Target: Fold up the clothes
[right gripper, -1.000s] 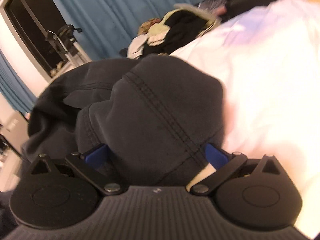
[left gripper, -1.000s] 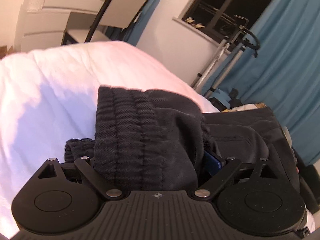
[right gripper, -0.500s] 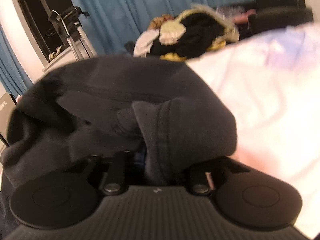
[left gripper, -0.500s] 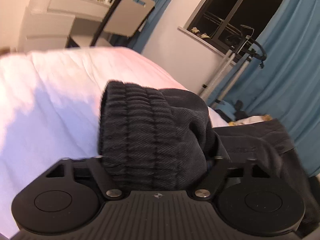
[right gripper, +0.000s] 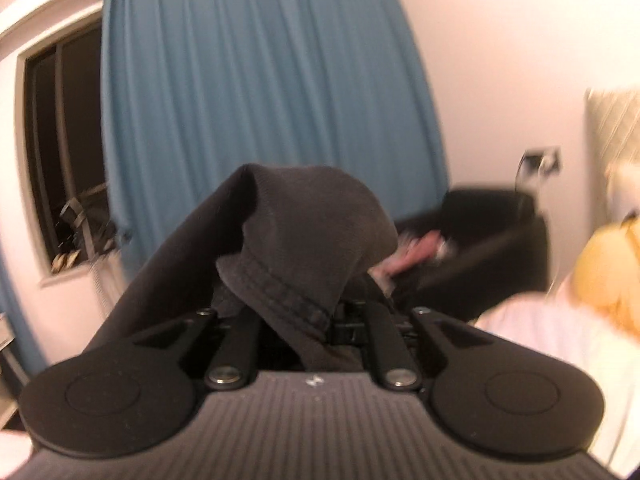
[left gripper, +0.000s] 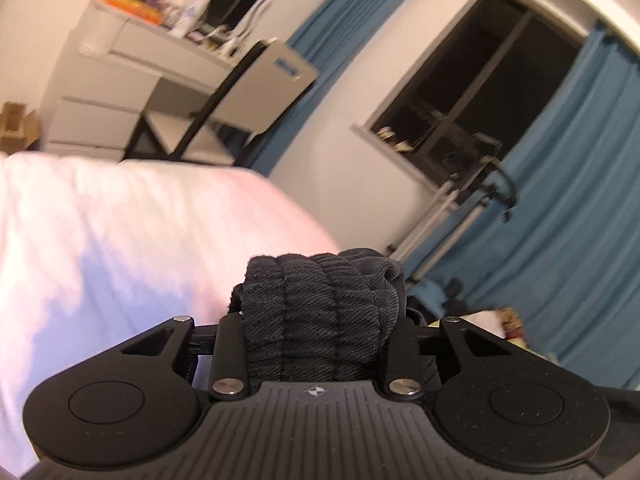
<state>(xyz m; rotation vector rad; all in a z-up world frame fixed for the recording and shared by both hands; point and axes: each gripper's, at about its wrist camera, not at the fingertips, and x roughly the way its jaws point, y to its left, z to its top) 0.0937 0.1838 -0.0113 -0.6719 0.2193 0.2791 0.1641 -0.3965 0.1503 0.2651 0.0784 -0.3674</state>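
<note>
A dark charcoal garment is held by both grippers. My left gripper (left gripper: 318,320) is shut on its ribbed elastic waistband (left gripper: 316,300), which bunches up between the fingers above the white bed (left gripper: 120,240). My right gripper (right gripper: 308,320) is shut on a stitched hem (right gripper: 288,292) of the same dark garment (right gripper: 304,216), lifted high so the cloth drapes over the fingers and trails off to the left. The fingertips of both grippers are hidden by cloth.
A white desk with drawers (left gripper: 112,80) and a chair (left gripper: 256,88) stand beyond the bed. A dark window (left gripper: 472,92), blue curtains (right gripper: 260,100) and a metal stand (left gripper: 460,200) line the wall. A black seat with clothes (right gripper: 480,240) and a yellow object (right gripper: 608,272) sit at the right.
Both grippers closed fully on the garment and rose off the bed. Both views tilted upward, so the bed dropped low and the walls, window and curtains fill the frames.
</note>
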